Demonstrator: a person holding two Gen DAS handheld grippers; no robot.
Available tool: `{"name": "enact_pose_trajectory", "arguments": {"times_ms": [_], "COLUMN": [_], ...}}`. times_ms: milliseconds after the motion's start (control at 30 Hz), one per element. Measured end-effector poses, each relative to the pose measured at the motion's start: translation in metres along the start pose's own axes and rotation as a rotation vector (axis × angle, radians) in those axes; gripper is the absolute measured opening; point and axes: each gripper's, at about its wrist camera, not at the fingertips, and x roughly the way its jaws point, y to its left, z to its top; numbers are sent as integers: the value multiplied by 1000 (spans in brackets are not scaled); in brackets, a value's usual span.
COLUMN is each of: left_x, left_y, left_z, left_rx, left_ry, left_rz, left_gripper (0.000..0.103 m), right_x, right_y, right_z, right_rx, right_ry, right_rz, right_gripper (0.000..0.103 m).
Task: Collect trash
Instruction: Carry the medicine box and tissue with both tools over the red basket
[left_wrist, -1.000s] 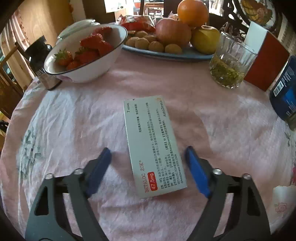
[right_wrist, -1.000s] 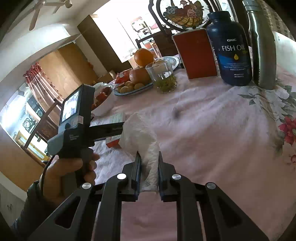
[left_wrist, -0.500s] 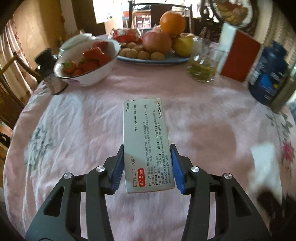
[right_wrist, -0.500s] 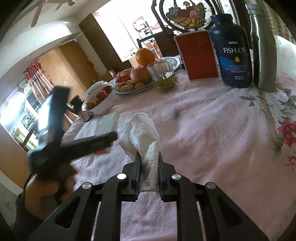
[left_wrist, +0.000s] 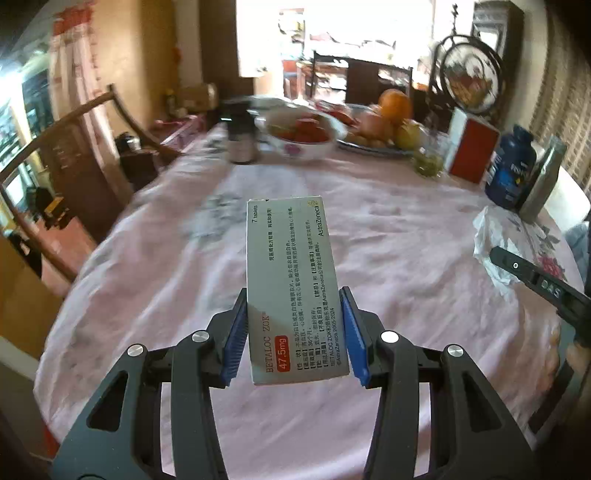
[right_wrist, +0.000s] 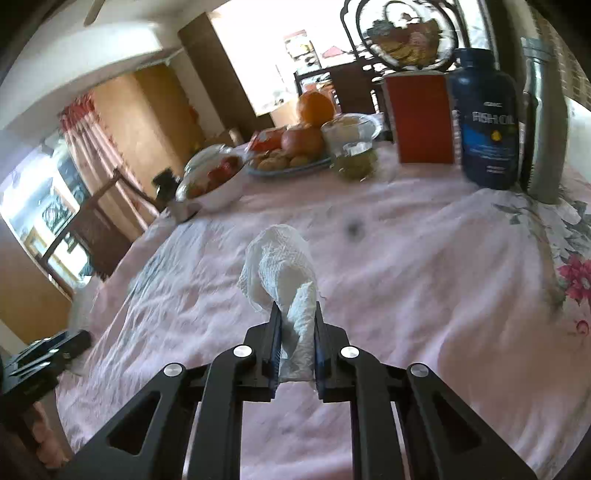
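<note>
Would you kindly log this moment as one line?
left tongs: shut on box | right tongs: shut on tissue | both above table

In the left wrist view, motion blur smears the white bowl of red fruit (left_wrist: 301, 136) and the dark jar (left_wrist: 242, 134) at twelve o'clock; the jar's label is unreadable. The black right gripper (left_wrist: 496, 254) is cut off by the three o'clock edge, hiding part of the crumpled white tissue (left_wrist: 491, 236). In the right wrist view, the tall steel flask (right_wrist: 543, 133) loses its top at one o'clock.
</note>
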Motion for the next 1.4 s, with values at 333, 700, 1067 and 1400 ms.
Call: {"name": "enact_pose_trajectory", "arguments": {"times_ms": [333,700,1067,1400], "left_x": [-70,-125,-168,-160], "left_y": [73,162,281,386], "left_z": [-55,-106,-189,-278], "left_rx": [-72,-206,-409,-627], "left_ry": [-89,-138,-125,20], "left_rz": [72,166,339,486], "left_gripper": [47,47,47,47], "right_x": [-43,-66,-57,-20], "right_y": [95,220,361,494], "right_z": [-60,-112,-173,-248], "right_rx": [-210,-414,-611,-801], "right_ry": [53,90,195,379], "right_rz": [122,280,470,629], "right_gripper": [15,15,15,15]}}
